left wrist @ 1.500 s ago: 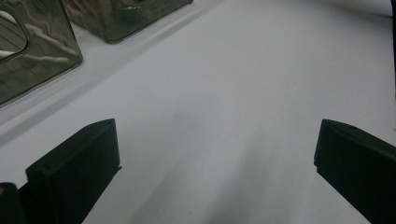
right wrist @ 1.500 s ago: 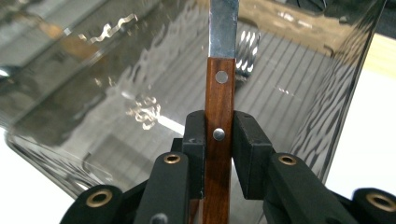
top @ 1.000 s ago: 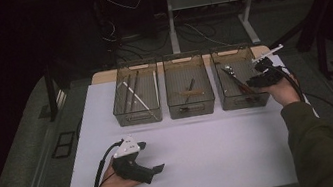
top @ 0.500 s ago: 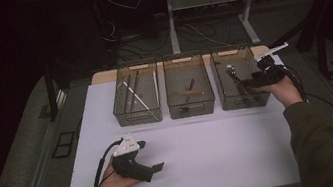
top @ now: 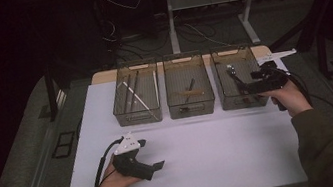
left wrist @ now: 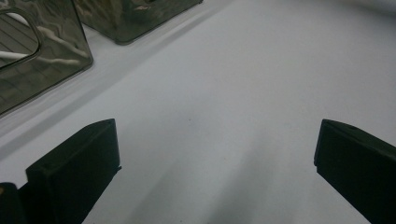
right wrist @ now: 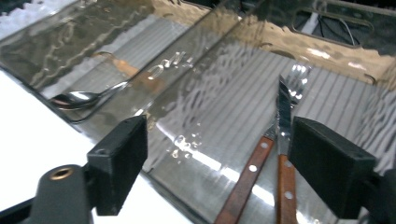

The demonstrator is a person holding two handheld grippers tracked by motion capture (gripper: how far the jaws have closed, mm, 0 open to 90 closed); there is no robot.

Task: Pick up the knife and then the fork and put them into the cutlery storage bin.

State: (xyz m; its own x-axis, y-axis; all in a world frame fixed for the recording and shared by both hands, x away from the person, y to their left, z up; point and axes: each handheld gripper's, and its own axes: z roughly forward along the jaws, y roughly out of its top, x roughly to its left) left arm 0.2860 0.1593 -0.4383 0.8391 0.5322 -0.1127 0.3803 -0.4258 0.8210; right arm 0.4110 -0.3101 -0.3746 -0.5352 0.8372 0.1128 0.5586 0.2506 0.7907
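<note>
Three clear grey bins stand in a row at the back of the white table (top: 224, 150). The right bin (top: 235, 103) holds a knife (right wrist: 283, 121) and a fork (right wrist: 247, 177), both with wooden handles. My right gripper (top: 247, 89) hovers over that bin's right side; its jaws have just been opening and now stand open (right wrist: 224, 168), touching neither utensil lying below. My left gripper (top: 157, 166) rests on the table near the front left, open (left wrist: 215, 172) with nothing but bare tabletop between its jaws.
The middle bin (top: 192, 110) holds a spoon (right wrist: 79, 99) and a wooden utensil. The left bin (top: 139, 116) holds several thin sticks. Cables trail from both grippers. Dark floor with a table frame lies behind the table.
My right hand has drawn back a little toward the near right of the right bin and risen slightly. The left hand has stayed put.
</note>
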